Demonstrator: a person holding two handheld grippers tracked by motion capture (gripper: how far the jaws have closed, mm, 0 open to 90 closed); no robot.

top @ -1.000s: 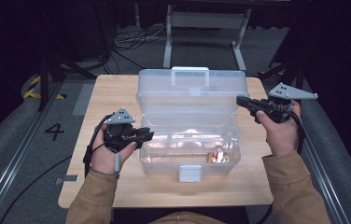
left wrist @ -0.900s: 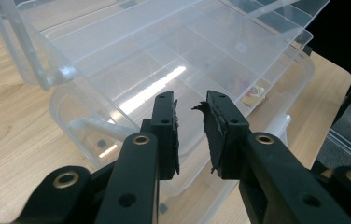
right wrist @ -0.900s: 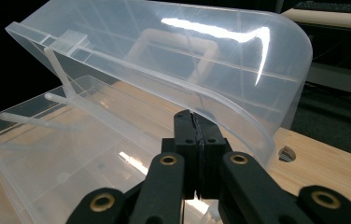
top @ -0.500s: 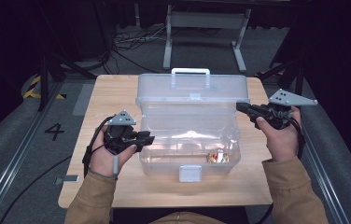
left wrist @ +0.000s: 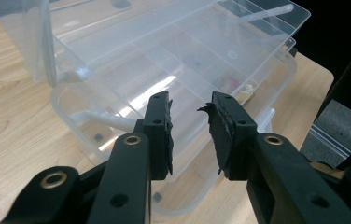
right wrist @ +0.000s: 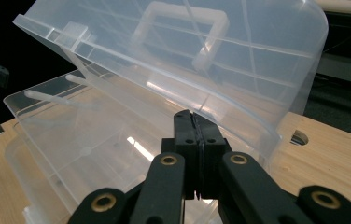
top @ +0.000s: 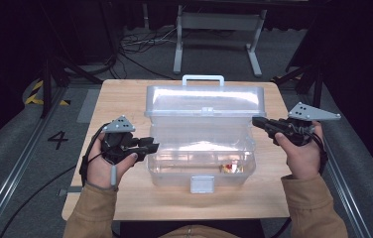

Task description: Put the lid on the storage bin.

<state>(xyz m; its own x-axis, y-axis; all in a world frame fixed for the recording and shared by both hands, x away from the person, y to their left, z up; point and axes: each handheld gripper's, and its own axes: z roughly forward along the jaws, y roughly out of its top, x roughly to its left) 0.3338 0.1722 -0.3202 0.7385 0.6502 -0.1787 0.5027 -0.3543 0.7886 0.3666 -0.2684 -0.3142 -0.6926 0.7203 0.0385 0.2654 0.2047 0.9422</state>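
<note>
The left claw [left wrist: 190, 135], empty, has just been opening beside the clear plastic toolbox [top: 202, 166]; the right claw [right wrist: 196, 140] is pressed shut, empty. The raised lid [top: 205, 101], unsupported, could drop shut.

You have a clear plastic toolbox [top: 202, 144] standing in the middle of the wooden table [top: 125, 99], its long side facing you. Its lid [top: 205, 101] is swung up and back, half open, with the white carry handle [top: 203, 79] at the far top edge. A see-through divided tray [left wrist: 173, 51] sits raised above the base. The white front latch [top: 201, 184] hangs at the near wall. Small reddish and pale bits [top: 230, 168] lie on the bottom, toward your right.
</note>
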